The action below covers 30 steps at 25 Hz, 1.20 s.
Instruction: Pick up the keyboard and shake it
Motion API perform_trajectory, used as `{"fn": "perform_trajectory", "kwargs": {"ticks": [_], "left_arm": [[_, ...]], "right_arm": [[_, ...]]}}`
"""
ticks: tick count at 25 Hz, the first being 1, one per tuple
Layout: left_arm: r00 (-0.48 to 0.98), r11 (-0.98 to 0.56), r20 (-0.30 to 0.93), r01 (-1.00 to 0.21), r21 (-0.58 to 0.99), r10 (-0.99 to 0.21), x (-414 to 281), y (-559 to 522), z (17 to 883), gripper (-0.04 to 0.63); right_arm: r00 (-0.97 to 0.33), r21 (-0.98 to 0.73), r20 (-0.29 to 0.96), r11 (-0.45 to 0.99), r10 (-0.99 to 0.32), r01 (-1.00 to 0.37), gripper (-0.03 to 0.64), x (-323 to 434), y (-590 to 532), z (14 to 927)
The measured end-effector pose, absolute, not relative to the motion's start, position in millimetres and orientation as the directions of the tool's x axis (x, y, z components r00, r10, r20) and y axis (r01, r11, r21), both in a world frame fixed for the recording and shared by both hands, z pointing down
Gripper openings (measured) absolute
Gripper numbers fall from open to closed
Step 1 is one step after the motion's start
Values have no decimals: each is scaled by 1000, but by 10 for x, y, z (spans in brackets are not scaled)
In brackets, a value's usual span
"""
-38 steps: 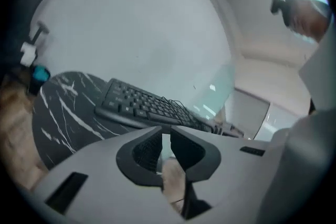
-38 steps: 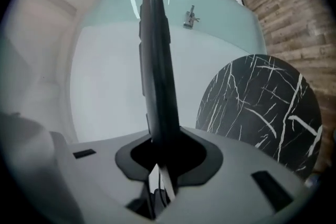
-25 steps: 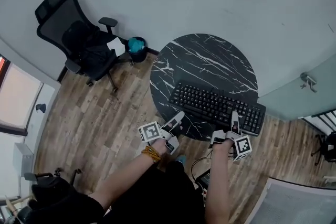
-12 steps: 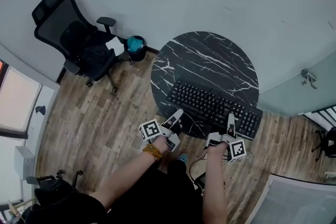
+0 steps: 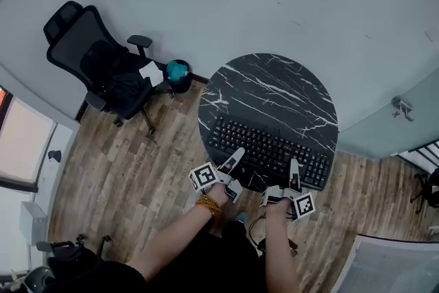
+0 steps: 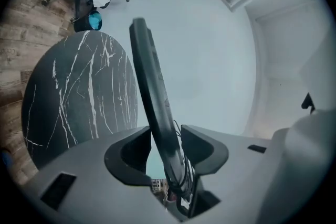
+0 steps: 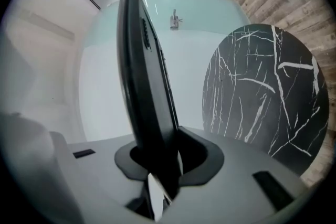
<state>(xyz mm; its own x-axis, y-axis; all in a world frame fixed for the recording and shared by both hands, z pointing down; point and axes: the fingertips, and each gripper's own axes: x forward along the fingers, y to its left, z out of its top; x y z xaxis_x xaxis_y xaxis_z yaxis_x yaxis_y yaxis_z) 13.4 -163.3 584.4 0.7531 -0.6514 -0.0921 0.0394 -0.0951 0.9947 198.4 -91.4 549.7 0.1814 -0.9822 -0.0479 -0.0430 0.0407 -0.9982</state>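
Bench: round black marble top [image 5: 274, 89] on a wood floor [image 5: 123, 161].

Keyboard: the black keyboard [image 5: 267, 147] sits over the near part of the bench, its long side running along the near edge, keys up. Whether it rests on the marble or hangs just above it cannot be told from any view.

Left tool [image 5: 236, 168]: at the near-left corner of the keyboard. In the left gripper view the keyboard's edge runs between the jaws. The jaws have just been opening, and light shows between the board and the bench-side jaw. The pads are not clamped on it.

Right tool [image 5: 291, 178]: at the near edge of the keyboard, toward its right end. In the right gripper view the jaws are closed on the board, with both pads against it and no light on either side.

Both tools point level, across the near edge of the bench toward the wall.

Containers: one small black bin [image 5: 180, 75] stands on the floor just off the far-left edge of the bench. It holds something teal [image 5: 177, 68]; what it is cannot be made out.

Other: a black office chair [image 5: 103, 65] stands just beside the bin, with a white sheet [image 5: 149, 70] on its seat.
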Motion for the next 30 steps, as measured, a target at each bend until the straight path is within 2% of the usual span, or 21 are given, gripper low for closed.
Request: {"fn": "perform_trajectory", "kwargs": {"ticks": [4, 5, 7, 12, 14, 30], "left_arm": [[715, -73, -86, 49, 996, -694, 66, -1783, 5911, 160], [714, -68, -78, 43, 997, -696, 44, -1792, 5948, 125], [726, -66, -85, 54, 996, -682, 33, -1760, 5988, 120], [742, -42, -62, 46, 998, -668, -33, -1690, 6087, 109], [747, -27, -48, 41, 999, -663, -53, -1677, 6143, 100], [814, 58, 124, -111, 992, -567, -187, -1522, 6872, 97]], "right_arm": [[115, -999, -44, 42, -992, -14, 94, 1756, -961, 5628], [114, -999, -43, 43, -993, -1, 94, 1738, -944, 5671], [110, -999, -35, 37, -993, 13, 94, 1727, -885, 5769], [-36, -994, -18, 22, -999, -109, 80, 1650, -837, 5888], [-77, -993, -12, 21, -997, -118, 78, 1640, -821, 5948], [-261, -983, 171, -148, -950, -105, 89, 1512, -634, 6865]]}}
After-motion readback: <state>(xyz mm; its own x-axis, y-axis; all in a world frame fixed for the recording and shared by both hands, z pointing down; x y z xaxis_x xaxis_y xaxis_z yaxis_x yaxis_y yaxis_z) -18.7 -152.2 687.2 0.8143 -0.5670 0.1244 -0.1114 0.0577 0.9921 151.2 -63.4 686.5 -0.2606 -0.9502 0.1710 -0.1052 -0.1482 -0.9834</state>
